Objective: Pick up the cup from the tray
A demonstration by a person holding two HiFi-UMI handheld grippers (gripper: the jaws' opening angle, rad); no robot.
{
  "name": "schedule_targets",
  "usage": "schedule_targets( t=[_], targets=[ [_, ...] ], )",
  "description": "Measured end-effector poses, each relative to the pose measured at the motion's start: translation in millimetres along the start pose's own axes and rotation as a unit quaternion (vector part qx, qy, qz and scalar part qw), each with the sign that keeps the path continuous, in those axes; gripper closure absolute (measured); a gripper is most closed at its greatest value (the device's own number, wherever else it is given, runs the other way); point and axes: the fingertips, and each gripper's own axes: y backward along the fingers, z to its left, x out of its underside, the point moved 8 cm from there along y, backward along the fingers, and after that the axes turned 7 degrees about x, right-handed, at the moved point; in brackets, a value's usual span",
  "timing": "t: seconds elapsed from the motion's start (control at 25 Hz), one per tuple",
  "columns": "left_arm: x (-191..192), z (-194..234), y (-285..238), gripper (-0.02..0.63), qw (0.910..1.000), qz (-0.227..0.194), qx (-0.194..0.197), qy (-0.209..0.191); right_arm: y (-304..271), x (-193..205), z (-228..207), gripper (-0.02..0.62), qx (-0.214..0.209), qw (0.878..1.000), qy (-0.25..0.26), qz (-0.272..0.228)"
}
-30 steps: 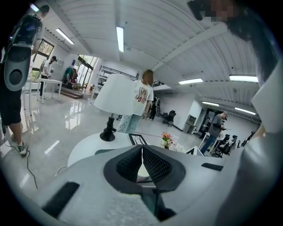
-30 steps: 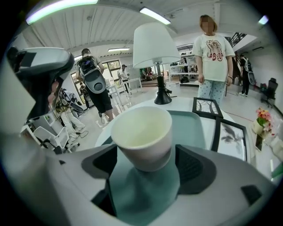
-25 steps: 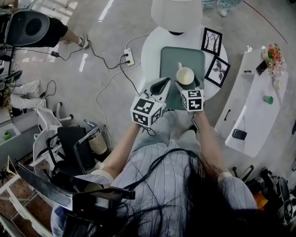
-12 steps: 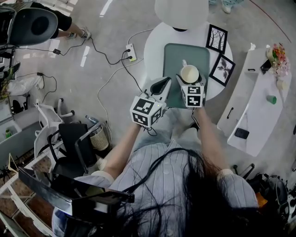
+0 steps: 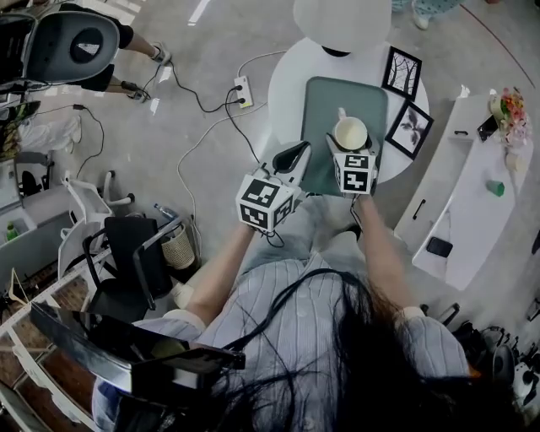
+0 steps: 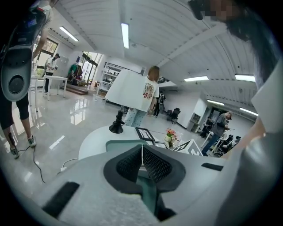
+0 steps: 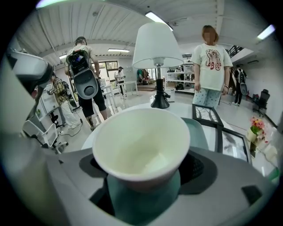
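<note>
On the tray (image 5: 325, 110), the cup (image 7: 141, 148) stands between my right gripper's (image 7: 143, 174) jaws, just opened wide and not pressing. My left gripper (image 6: 141, 161) is closed, empty. The cup looks light and crushable, so I'd squeeze its mid-wall gently.

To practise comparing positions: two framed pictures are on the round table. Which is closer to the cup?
The framed picture level with the cup, just right of the tray. The other frame sits further back, towards the lamp.

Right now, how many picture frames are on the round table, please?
2. One picture frame sits right of the tray, at its far end; the other right of the cup.
</note>
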Motion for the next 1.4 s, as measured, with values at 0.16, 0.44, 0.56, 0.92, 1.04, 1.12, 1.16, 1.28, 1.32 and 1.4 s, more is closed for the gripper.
schedule_targets(
  t=[0.16, 0.44, 0.56, 0.92, 1.04, 1.12, 1.16, 1.28, 1.32, 1.4],
  targets=[
    [2, -4, 1, 0.591, 1.0, -0.003, 0.0, 0.0, 12, -4, -1, 0.169, 0.0, 1.0, 0.001, -0.007],
    [4, -19, 2, 0.591, 0.9999, -0.009, 0.007, -0.007, 49, -25, -9, 0.169, 0.01, 0.999, -0.015, -0.038],
    [5, -26, 4, 0.591, 0.9998, -0.014, 0.007, -0.009, 70, -32, -13, 0.169, 0.009, 0.998, -0.027, -0.05],
    [11, -64, 10, 0.591, 0.9993, -0.032, 0.011, -0.012, 143, -30, -25, 0.169, 0.001, 0.997, -0.032, -0.072],
    [14, -81, 12, 0.591, 0.999, -0.035, 0.012, -0.022, 169, -24, -25, 0.169, -0.008, 0.996, -0.031, -0.079],
    [16, -96, 15, 0.591, 0.9988, -0.04, 0.011, -0.027, 186, -16, -25, 0.169, -0.012, 0.996, -0.029, -0.082],
    [18, -104, 17, 0.591, 0.9986, -0.043, 0.01, -0.028, 195, -12, -25, 0.169, -0.014, 0.996, -0.028, -0.082],
    [23, -128, 26, 0.591, 0.9979, -0.055, 0.0, -0.034, 223, 5, -27, 0.169, -0.021, 0.996, -0.028, -0.086],
    [25, -135, 30, 0.591, 0.9976, -0.058, -0.004, -0.037, 232, 10, -28, 0.169, -0.024, 0.995, -0.028, -0.089],
    [33, -153, 39, 0.591, 0.9972, -0.062, -0.009, -0.041, 252, 24, -28, 0.169, -0.028, 0.995, -0.029, -0.093]
  ],
)
